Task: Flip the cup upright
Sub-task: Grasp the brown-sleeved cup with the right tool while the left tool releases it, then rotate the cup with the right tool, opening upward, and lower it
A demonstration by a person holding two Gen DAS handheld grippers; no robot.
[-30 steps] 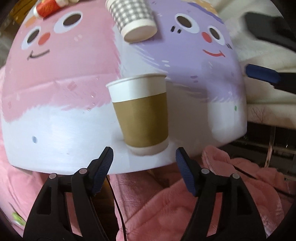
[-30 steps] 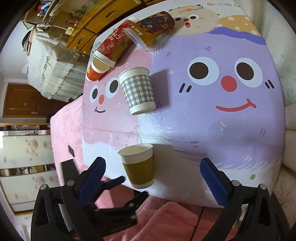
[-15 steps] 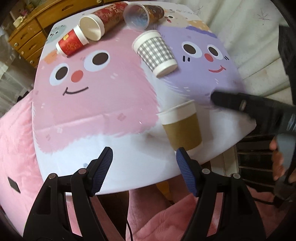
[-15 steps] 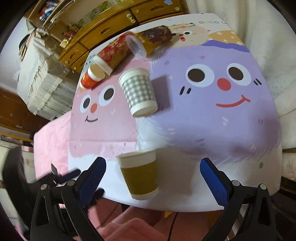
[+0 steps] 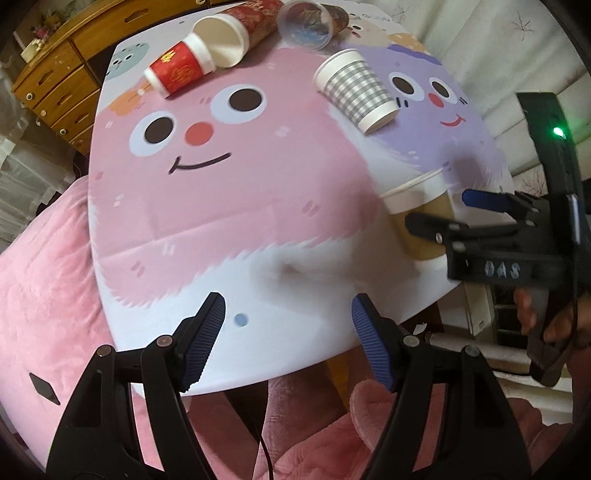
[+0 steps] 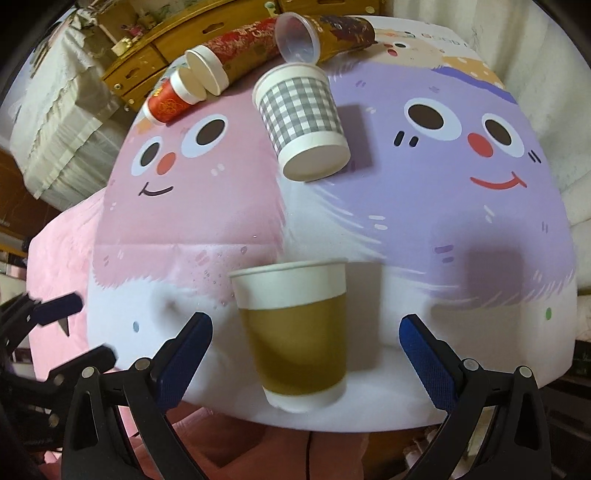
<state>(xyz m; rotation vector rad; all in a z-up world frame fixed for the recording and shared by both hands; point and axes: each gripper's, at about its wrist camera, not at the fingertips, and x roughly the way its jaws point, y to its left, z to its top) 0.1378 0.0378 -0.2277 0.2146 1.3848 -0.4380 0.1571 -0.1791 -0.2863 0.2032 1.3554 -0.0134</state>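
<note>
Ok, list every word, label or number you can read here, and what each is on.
"DAS": on the right gripper body, seen from the left wrist.
"GOOD": partly cut off, on the tablecloth's far edge.
Gold characters on the red cup: too blurred to read.

1. The black body of the right gripper (image 5: 436, 218) bore the raised letters "DAS".
2. The table cover (image 6: 436, 37) showed "GOOD" at its far edge.
3. Gold characters on the red cup (image 5: 177, 70) were unreadable.
</note>
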